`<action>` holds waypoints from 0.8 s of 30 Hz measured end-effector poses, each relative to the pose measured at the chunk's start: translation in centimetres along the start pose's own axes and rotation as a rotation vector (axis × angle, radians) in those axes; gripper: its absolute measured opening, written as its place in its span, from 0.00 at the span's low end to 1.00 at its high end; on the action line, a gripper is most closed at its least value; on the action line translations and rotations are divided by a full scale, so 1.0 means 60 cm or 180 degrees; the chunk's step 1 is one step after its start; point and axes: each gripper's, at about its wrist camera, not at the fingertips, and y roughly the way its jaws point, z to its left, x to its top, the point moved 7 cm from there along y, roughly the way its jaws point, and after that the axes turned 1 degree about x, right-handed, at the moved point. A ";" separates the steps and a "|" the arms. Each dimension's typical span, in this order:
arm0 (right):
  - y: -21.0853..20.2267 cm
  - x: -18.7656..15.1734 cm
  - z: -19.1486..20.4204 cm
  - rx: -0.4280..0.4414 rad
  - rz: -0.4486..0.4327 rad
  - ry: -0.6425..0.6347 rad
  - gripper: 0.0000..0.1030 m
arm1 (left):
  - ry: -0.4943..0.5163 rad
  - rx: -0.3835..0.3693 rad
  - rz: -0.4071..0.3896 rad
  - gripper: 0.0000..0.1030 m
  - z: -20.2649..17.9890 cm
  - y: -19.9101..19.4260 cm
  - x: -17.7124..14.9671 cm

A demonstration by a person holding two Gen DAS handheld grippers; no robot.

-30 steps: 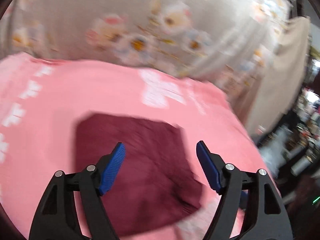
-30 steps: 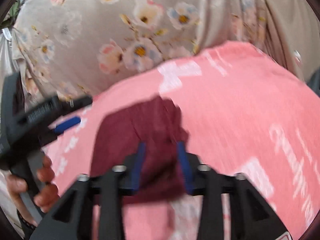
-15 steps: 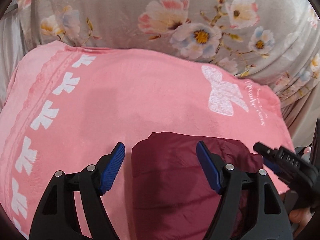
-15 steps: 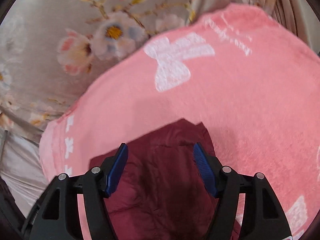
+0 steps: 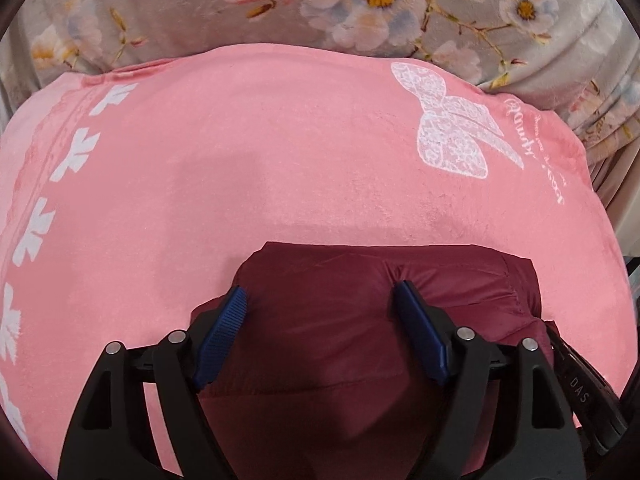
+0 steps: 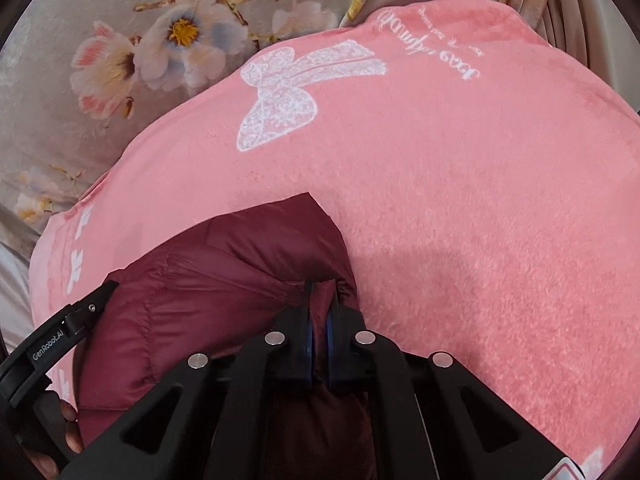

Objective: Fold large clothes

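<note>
A folded dark-red padded garment [image 5: 360, 340] lies on a pink blanket [image 5: 280, 160]. My left gripper [image 5: 320, 292] points down onto its far left part. The jaws are opening, spread wide across the fabric, and the right pad [image 5: 416, 320] dents the cloth. In the right wrist view the same garment [image 6: 208, 300] shows its far right corner. My right gripper [image 6: 320, 292] is shut on a raised pinch of fabric near that corner. The left gripper's body [image 6: 52, 344] shows at the lower left, with a hand [image 6: 68, 436] below it.
The pink blanket [image 6: 480, 200] carries a white lace bow print [image 6: 280, 100], script lettering and a row of small white bows [image 5: 72, 152] on the left. A grey floral sheet [image 5: 200, 8] lies beyond it. Pale hanging folds [image 6: 580, 12] drop away at the far right.
Both grippers have come down closer to the dark-red garment. The right jaws, wide apart before, have shut on a fold of it. The left jaws have spread slightly.
</note>
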 end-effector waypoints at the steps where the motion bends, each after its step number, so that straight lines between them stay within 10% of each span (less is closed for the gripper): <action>1: 0.005 0.000 0.000 -0.0005 -0.0013 -0.0014 0.03 | 0.0039 0.0041 -0.0020 0.76 -0.005 0.006 -0.001; 24: 0.028 0.003 0.006 0.0034 -0.0268 -0.0143 0.02 | 0.0123 0.0184 -0.0281 0.85 -0.018 0.059 -0.016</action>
